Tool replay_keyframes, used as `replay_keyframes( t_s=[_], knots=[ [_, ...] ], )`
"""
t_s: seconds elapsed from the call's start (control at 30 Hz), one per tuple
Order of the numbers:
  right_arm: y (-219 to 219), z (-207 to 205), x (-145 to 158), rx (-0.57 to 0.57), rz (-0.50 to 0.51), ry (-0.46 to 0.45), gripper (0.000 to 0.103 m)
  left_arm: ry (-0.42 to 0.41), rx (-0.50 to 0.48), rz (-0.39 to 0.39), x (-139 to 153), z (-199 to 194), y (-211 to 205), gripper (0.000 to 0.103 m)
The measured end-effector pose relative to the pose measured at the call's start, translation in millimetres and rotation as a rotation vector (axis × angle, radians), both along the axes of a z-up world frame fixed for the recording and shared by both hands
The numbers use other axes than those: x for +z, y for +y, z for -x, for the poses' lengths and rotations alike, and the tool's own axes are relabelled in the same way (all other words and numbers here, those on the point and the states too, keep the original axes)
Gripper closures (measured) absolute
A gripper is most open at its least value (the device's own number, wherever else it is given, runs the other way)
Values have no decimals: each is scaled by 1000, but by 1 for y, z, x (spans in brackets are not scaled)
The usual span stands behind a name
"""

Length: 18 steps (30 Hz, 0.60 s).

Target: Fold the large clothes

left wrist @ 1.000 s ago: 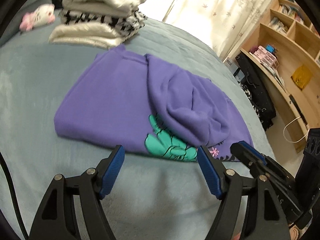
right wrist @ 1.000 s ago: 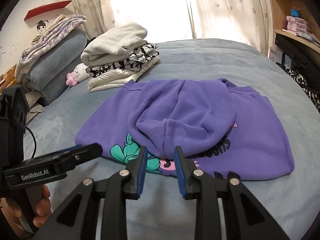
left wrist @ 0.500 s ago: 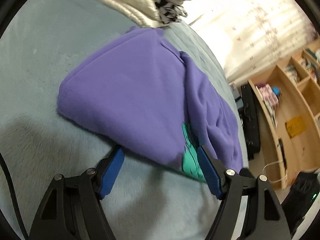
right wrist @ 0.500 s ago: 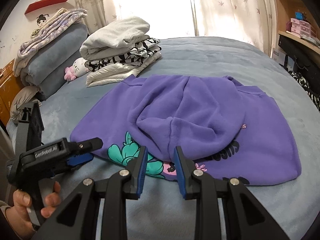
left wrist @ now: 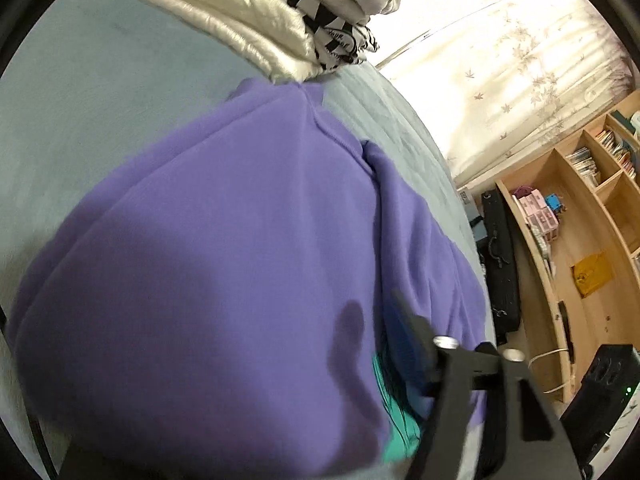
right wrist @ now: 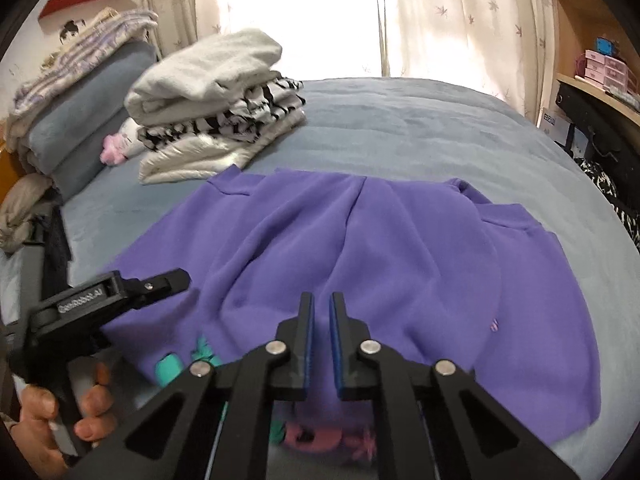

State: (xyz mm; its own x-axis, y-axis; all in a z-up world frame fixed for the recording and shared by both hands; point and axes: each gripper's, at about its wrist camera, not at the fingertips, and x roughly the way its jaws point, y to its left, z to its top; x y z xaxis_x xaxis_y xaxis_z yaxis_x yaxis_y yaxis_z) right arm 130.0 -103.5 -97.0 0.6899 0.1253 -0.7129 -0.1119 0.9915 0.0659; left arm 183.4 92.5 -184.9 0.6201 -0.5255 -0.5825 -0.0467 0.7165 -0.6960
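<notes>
"GenRobot.AI" in white on the black body of the left gripper, blurred but legible in right wrist view, print on the white box under the shelf too small to read, purple hoodie lettering hidden

Sweatshirt lies on bed, folded stack behind it

A home bedroom. Wide bed under a grey-blue cover, stacked folded clothes and rolled bedding near its head, a small plush toy alongside. Leaf-patterned curtains over a bright window, wooden shelves with books and little boxes.
</notes>
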Motion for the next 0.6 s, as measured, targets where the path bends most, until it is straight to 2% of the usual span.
replay_keyframes(
  t_s=[0.1, 0.13, 0.2, 0.23, 0.3, 0.33, 0.4, 0.43, 0.6],
  knots=[
    [4, -21, -21, 2, 26, 73, 100, -43, 13, -65, 11, -4, -3, 75],
    [6, -27, -31, 6, 35, 109, 100, -83, 10, -133, 20, -2, -10, 82],
    [7, -31, -41, 15, 37, 133, 100, -158, -10, -227, 37, 5, -21, 85],
    [6, -31, -43, 19, 34, 134, 100, -241, -34, -333, 53, 13, -39, 85],
    [5, -29, -44, 22, 22, 138, 99, -363, -84, -458, 77, 24, -67, 86],
    [4, -28, -45, 25, 15, 138, 99, -421, -115, -489, 88, 28, -80, 86],
    [-1, -25, -45, 20, -23, 135, 99, -492, -172, -522, 104, 36, -98, 86],
    [-8, -23, -46, 13, -72, 138, 99, -523, -209, -532, 113, 38, -110, 86],
    [-49, -20, -52, -2, -338, 200, 100, -575, -318, -540, 135, 40, -154, 86]
  ],
)
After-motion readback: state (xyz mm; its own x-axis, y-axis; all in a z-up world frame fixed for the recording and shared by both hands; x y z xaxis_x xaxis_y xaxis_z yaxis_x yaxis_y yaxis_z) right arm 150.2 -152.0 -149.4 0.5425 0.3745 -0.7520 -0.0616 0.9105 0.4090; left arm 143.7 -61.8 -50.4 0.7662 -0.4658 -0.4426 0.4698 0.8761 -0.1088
